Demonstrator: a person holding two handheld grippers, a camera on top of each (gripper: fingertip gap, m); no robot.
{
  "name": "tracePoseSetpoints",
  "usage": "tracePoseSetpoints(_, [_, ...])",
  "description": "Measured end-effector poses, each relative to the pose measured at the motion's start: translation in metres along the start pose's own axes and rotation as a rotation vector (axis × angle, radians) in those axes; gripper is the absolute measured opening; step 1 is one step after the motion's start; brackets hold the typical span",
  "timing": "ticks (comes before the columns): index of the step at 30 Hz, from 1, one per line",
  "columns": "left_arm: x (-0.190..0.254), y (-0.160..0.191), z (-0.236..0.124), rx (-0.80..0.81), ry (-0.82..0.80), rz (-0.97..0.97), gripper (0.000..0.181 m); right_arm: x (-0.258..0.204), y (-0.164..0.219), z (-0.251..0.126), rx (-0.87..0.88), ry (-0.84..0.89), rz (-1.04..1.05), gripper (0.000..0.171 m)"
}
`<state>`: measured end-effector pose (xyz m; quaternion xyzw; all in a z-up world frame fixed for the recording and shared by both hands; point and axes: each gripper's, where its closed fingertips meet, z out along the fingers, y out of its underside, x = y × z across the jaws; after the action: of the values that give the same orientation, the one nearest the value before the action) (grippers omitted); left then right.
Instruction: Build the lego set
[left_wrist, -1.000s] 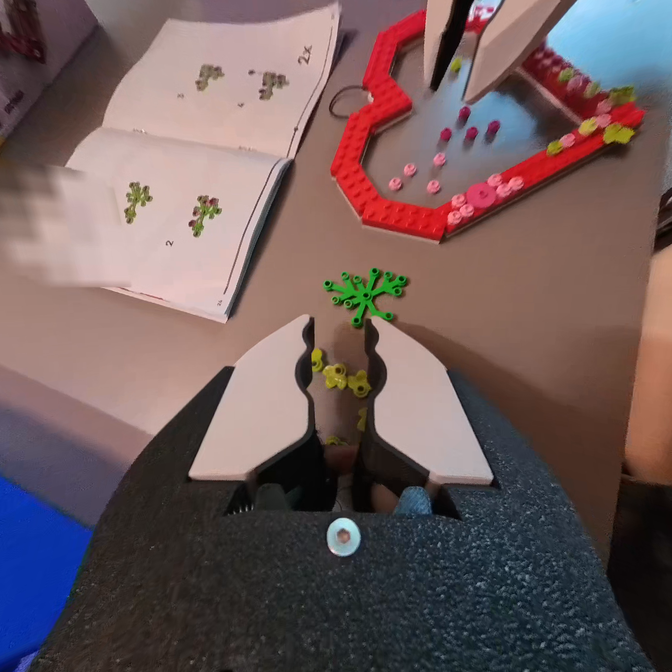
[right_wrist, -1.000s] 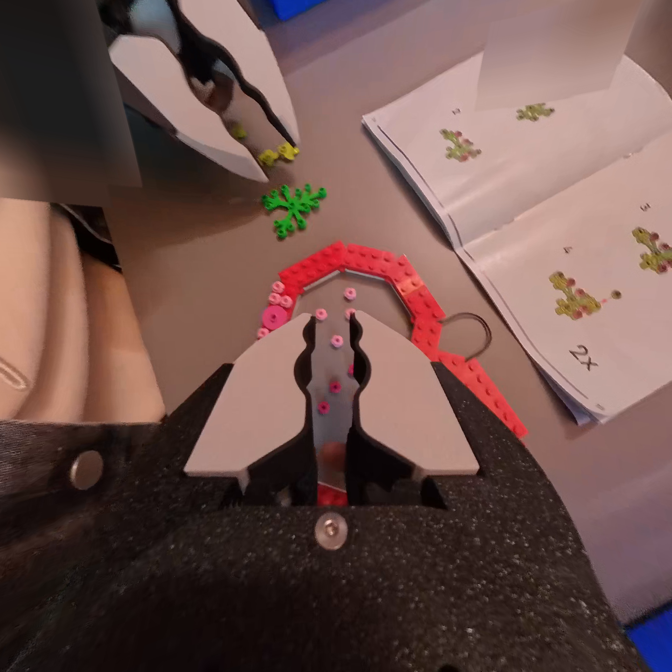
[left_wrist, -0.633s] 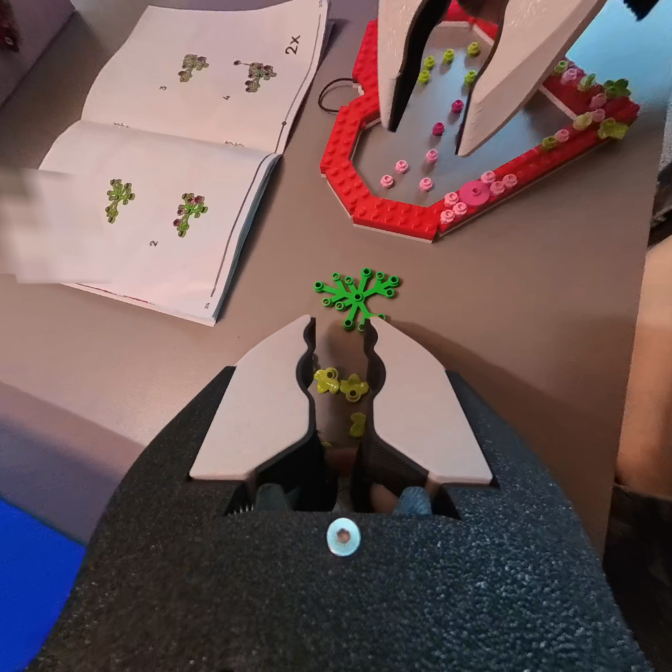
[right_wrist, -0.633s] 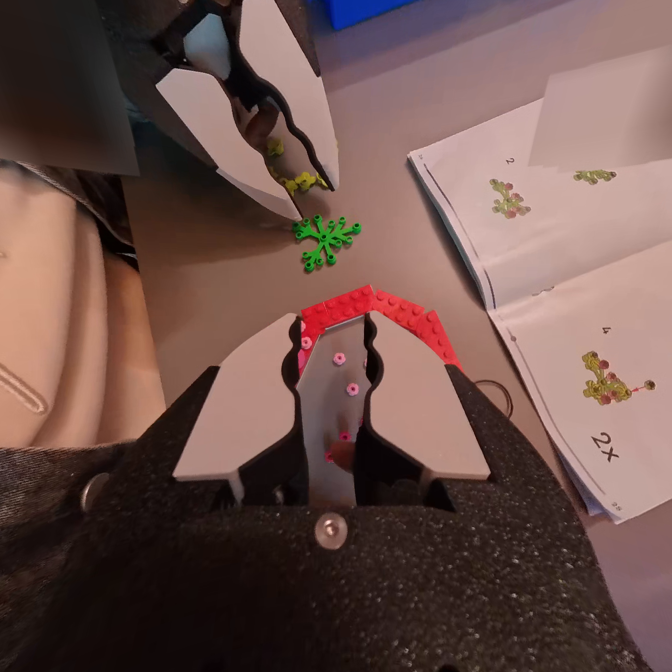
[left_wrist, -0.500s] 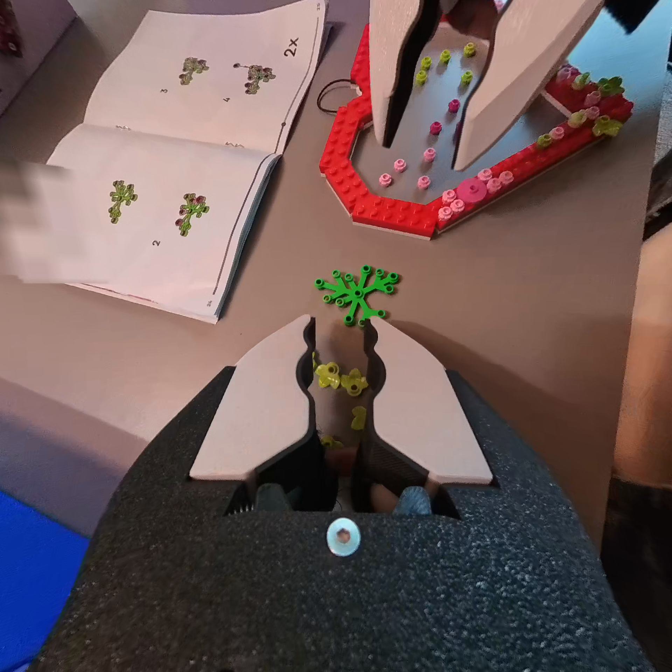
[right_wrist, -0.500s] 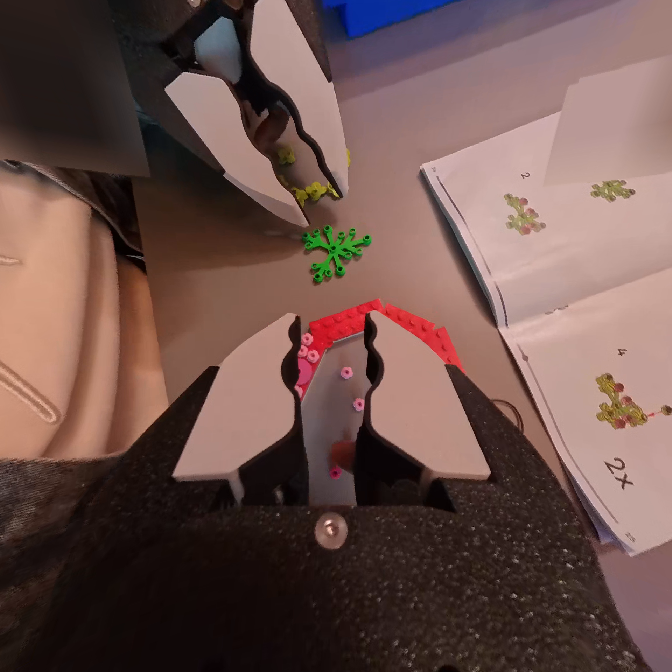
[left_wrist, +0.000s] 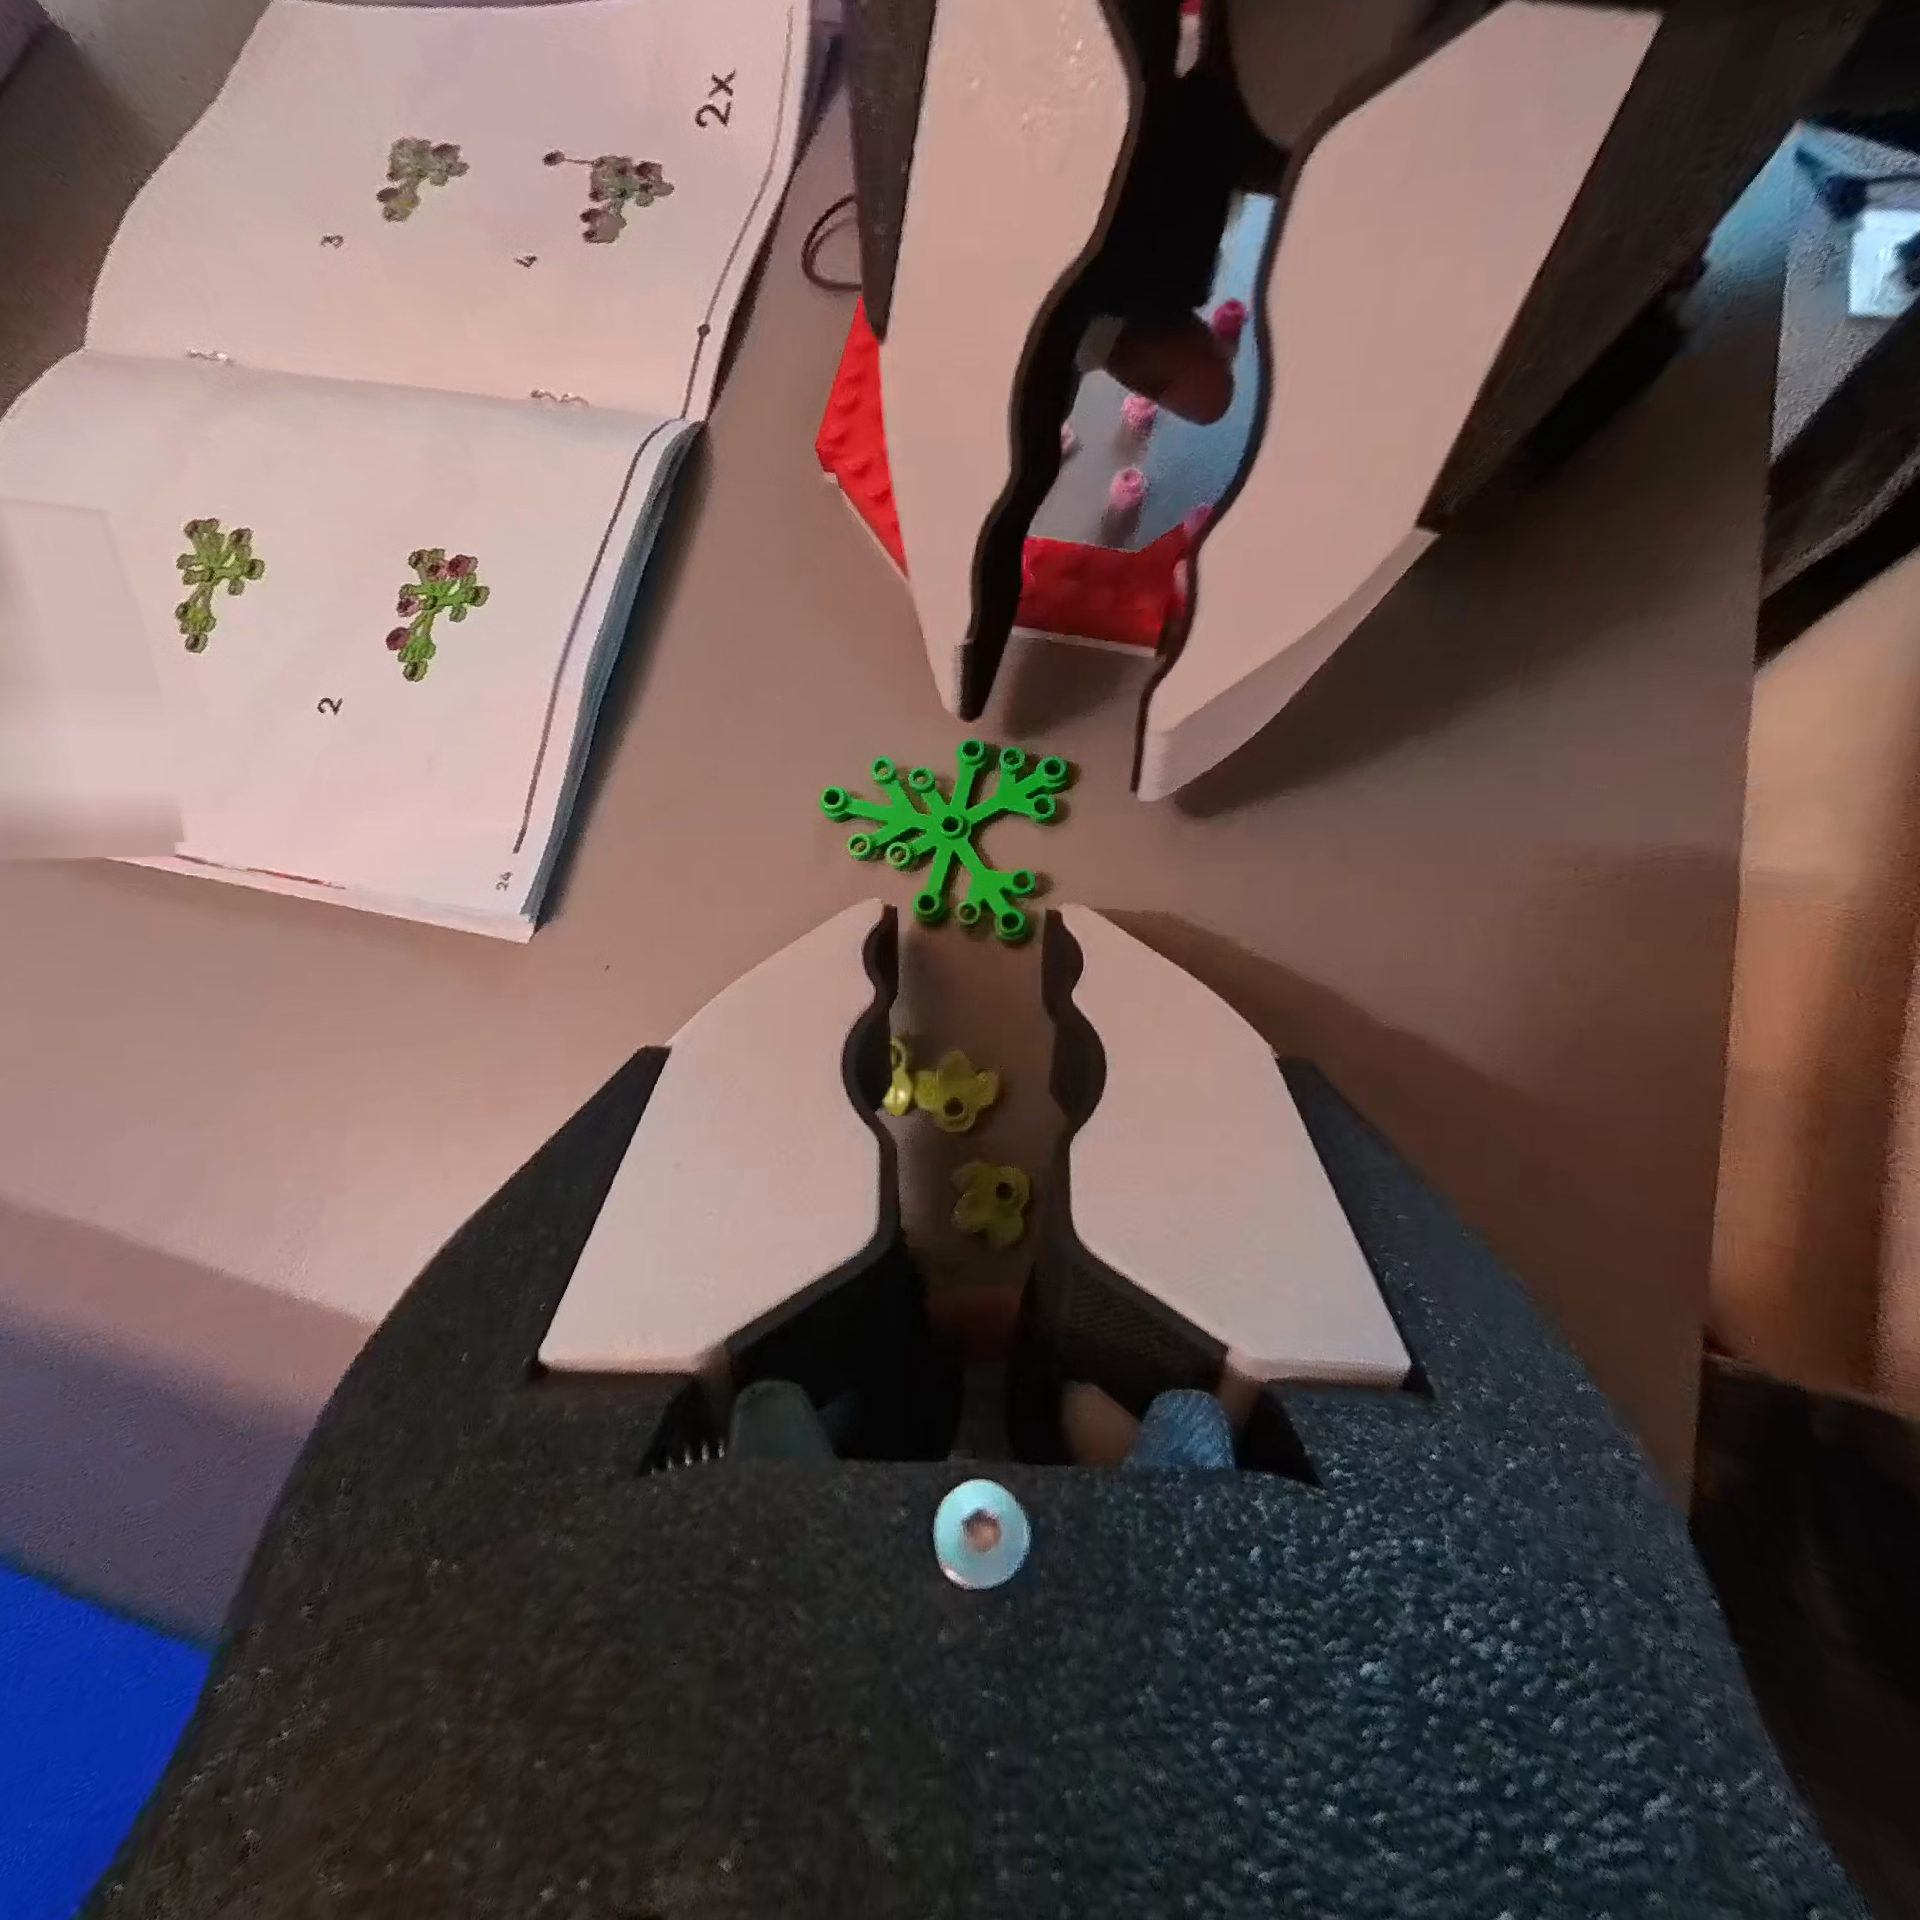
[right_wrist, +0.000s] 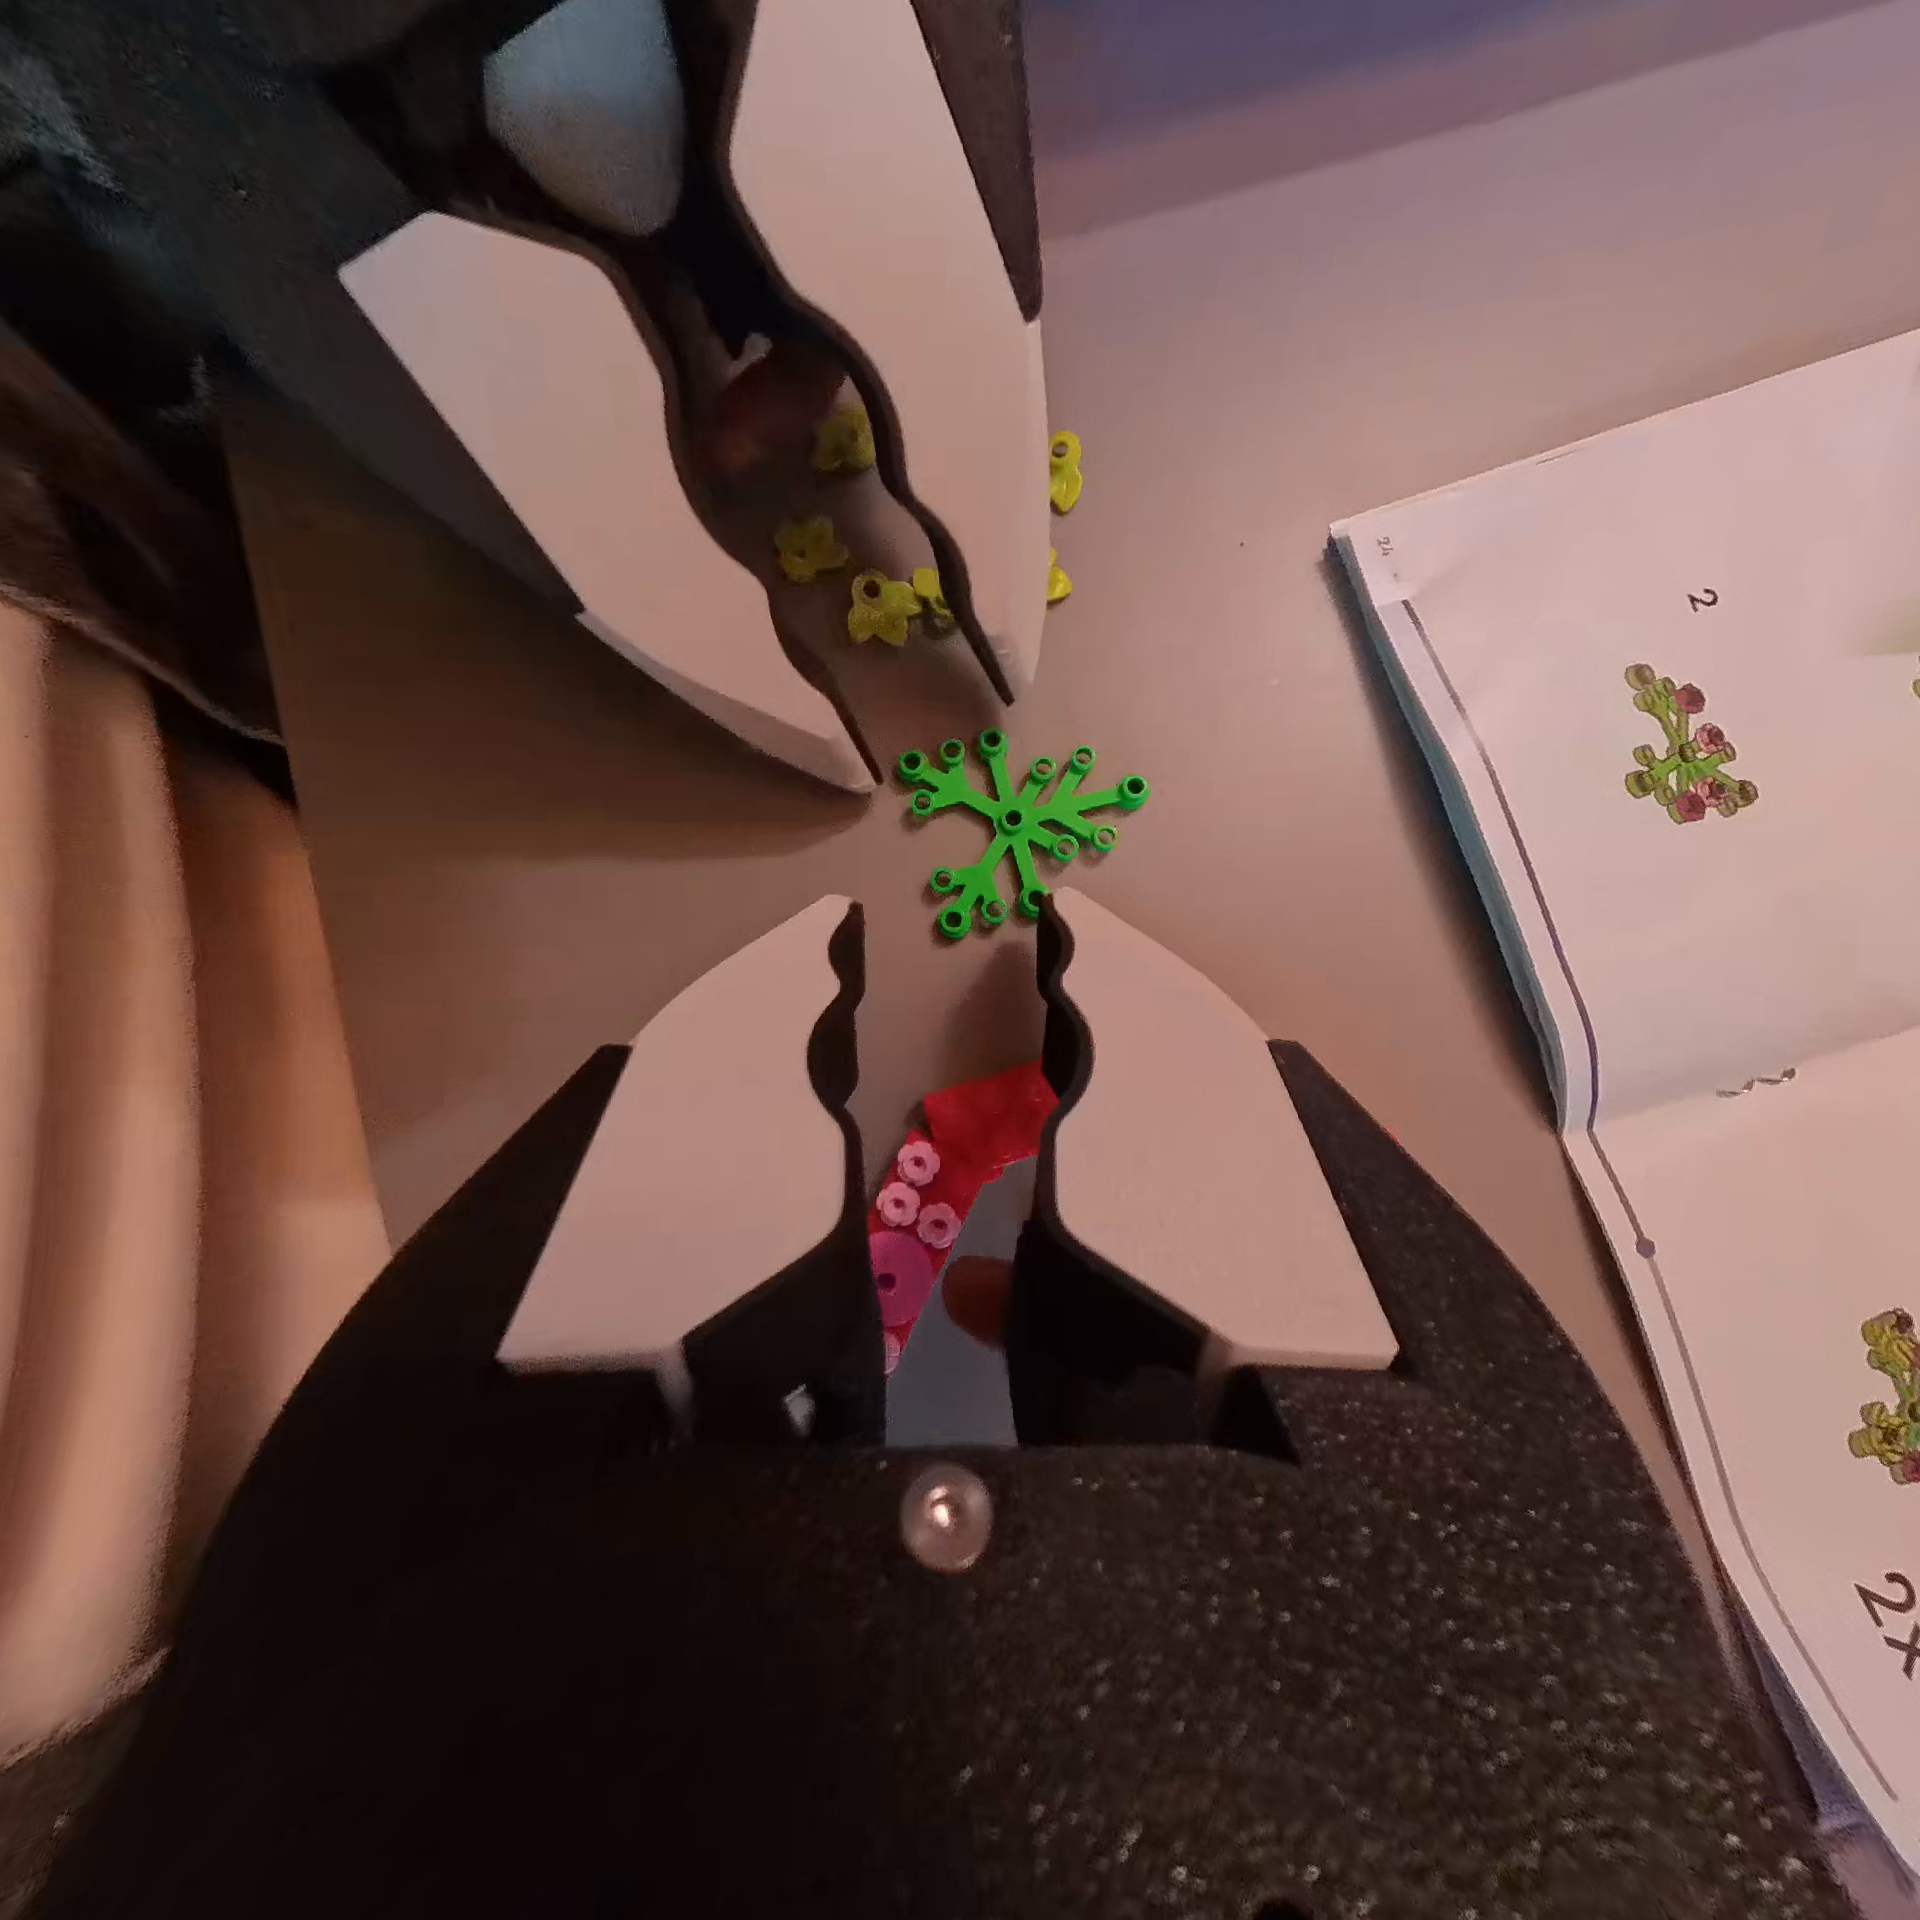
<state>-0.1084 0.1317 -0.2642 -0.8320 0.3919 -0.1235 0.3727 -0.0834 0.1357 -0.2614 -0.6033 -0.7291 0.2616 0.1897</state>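
At frame centre a green leaf piece (left_wrist: 951, 831) lies flat on the brown table (left_wrist: 312, 1039) between the left gripper (left_wrist: 971, 912) below and the right gripper (left_wrist: 1049, 748) above, both parted and empty, with yellow flowers (left_wrist: 961, 1091), a red frame (left_wrist: 1091, 592) and an open booklet (left_wrist: 364, 468) upper left.

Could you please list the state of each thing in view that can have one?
Left gripper: open, empty, tips beside the leaf piece.
Right gripper: open, empty, one tip at the leaf piece's edge.
Leaf piece: flat on the table, ungripped.
Yellow-green flowers: loose on the table.
Booklet: open, lying flat.
Red frame: partly built, pink studs on it.
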Motion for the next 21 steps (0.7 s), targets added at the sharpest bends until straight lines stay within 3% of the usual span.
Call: tracePoseSetpoints(21, [-0.0040,-0.0019,0.0006,0.013,-0.019,-0.016,0.014,-0.0025,0.0057,0.0056,-0.031,0.044,0.016,0.018])
